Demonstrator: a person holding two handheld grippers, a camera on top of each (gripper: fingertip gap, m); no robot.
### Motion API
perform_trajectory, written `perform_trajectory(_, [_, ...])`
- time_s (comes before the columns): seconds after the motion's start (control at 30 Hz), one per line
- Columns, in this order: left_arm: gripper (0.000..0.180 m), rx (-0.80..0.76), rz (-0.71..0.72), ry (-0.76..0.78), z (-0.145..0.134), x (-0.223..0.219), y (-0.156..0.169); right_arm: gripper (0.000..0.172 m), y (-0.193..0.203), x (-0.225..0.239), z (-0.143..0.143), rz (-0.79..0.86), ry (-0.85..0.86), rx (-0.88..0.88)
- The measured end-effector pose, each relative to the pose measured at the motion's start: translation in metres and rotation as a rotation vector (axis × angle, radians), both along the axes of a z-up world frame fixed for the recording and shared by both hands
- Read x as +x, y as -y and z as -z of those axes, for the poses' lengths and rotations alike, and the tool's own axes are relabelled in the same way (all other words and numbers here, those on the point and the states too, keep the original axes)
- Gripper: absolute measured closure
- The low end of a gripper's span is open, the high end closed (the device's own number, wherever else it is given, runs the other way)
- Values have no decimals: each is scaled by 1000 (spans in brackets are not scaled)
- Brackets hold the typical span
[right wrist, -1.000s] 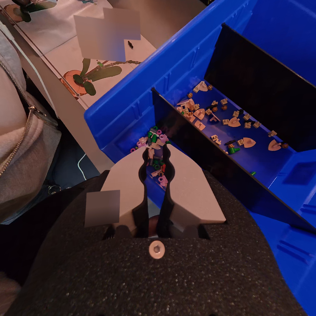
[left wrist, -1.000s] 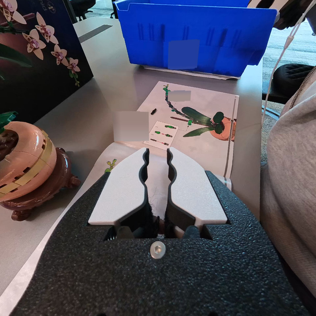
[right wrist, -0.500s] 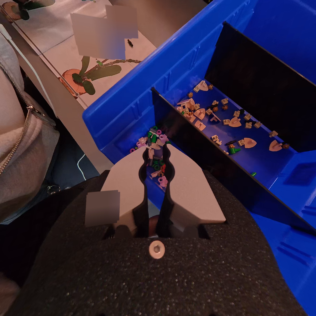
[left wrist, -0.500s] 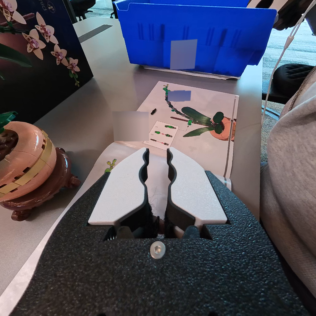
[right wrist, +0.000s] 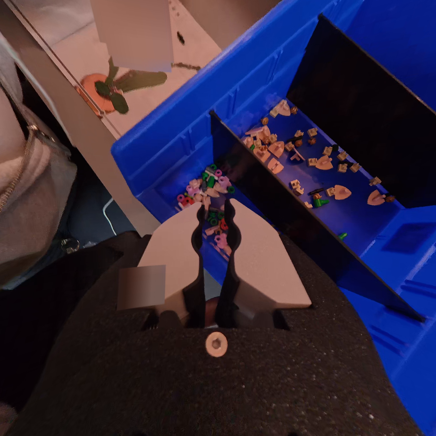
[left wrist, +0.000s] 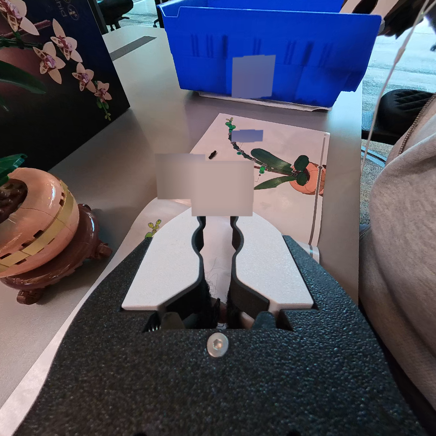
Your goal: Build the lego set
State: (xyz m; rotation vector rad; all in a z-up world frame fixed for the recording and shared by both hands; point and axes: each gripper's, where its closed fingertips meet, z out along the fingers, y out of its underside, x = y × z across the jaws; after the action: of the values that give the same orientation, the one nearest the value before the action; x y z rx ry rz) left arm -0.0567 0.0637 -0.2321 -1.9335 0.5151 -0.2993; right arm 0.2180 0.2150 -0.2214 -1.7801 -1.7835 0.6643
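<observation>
My left gripper (left wrist: 217, 219) is open and empty. It hovers low over an open instruction booklet (left wrist: 283, 212) on the grey table; a blur patch covers its very tips. A small black pin (left wrist: 212, 154) lies on the booklet ahead of it. My right gripper (right wrist: 214, 205) is open over the near compartment of a blue bin (right wrist: 177, 132). It is just above a pile of small green, pink, red and tan pieces (right wrist: 207, 186), which show between its fingers, and nothing is gripped.
A black divider (right wrist: 271, 188) separates the pile from a compartment of tan petal pieces (right wrist: 323, 162). The bin (left wrist: 271, 47) stands beyond the booklet. A pink and brown brick pot (left wrist: 35, 224) and a dark orchid box (left wrist: 47, 70) are on the left. A person's grey sleeve (left wrist: 401, 236) is at right. The grippers' ends are close to 30 cm from one another.
My right gripper has shifted slightly over the bin's near compartment, still open, and its view is a little motion-blurred. My left gripper has not moved.
</observation>
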Motion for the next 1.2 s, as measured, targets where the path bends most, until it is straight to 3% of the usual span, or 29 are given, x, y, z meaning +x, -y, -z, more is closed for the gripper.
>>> perform_trajectory(0.3, [161, -21, -1, -6, 3, 0, -1, 161, -8, 1, 7, -85, 131, 44])
perform_trajectory(0.6, [161, -14, -18, -8, 2, -2, -2, 165, 2, -4, 25, -398, 282, 22])
perform_trajectory(0.83, [161, -5, -31, -9, 1, -3, -2, 167, 7, -7, 31, -505, 325, -12])
perform_trajectory(1.1, [161, -12, -40, -13, 2, -4, -3, 167, 3, -8, 27, -518, 357, 80])
perform_trajectory(1.2, [162, 3, -50, -19, 1, -5, -4, 172, -12, -3, 16, -330, 320, 88])
